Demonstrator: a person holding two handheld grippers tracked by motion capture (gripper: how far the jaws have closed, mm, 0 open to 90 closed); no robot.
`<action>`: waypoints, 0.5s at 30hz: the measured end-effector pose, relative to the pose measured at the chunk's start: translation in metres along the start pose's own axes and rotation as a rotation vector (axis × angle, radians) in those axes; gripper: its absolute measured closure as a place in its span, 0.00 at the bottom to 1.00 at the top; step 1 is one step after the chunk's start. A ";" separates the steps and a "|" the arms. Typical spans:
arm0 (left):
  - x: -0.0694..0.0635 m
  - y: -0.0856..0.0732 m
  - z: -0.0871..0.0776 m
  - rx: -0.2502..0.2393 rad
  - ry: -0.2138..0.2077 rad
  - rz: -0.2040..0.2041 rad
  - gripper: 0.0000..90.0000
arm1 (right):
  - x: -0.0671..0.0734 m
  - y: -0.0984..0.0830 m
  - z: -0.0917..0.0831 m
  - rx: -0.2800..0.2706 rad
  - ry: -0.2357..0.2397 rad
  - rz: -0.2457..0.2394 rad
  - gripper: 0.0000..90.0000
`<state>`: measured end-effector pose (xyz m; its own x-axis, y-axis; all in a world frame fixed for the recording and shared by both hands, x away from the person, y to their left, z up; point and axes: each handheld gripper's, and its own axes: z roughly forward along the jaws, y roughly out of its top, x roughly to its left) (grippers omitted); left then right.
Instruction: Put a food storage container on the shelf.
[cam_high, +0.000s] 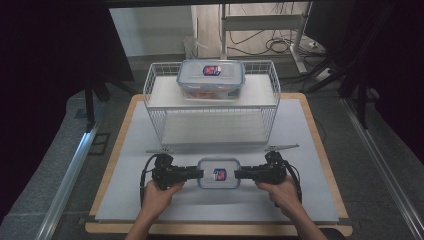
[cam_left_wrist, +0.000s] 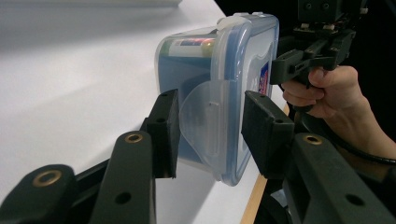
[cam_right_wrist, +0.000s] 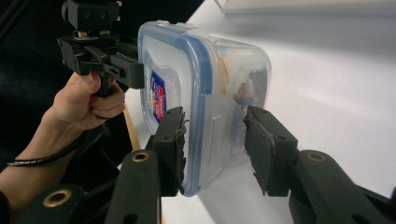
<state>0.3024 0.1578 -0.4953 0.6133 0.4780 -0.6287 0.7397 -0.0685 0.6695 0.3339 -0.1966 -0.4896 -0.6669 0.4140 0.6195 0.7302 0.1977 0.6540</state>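
Two grippers hold one small clear container (cam_high: 218, 173) with a blue-rimmed lid, near the front edge of the grey table mat (cam_high: 125, 165). The left gripper (cam_high: 199, 173) clamps its jaws on the container's left end, over the latch flap (cam_left_wrist: 208, 122); the right gripper (cam_high: 237, 174) clamps the opposite end the same way. Well behind it stands a white wire rack (cam_high: 212, 102), and a second, larger lidded container (cam_high: 211, 78) sits on the rack's upper shelf.
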 end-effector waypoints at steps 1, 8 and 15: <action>-0.001 0.003 -0.001 0.000 0.002 0.005 0.64 | 0.001 0.002 0.000 -0.005 -0.001 -0.003 0.65; -0.013 0.027 -0.011 -0.021 0.010 0.041 0.64 | 0.012 0.023 -0.008 -0.032 -0.005 -0.021 0.65; -0.025 0.056 -0.025 -0.052 0.018 0.080 0.64 | 0.028 0.056 -0.018 -0.057 -0.012 -0.060 0.65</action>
<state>0.3210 0.1635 -0.4323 0.6646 0.4883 -0.5655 0.6728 -0.0619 0.7372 0.3531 -0.1901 -0.4279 -0.7070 0.4138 0.5735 0.6791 0.1712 0.7138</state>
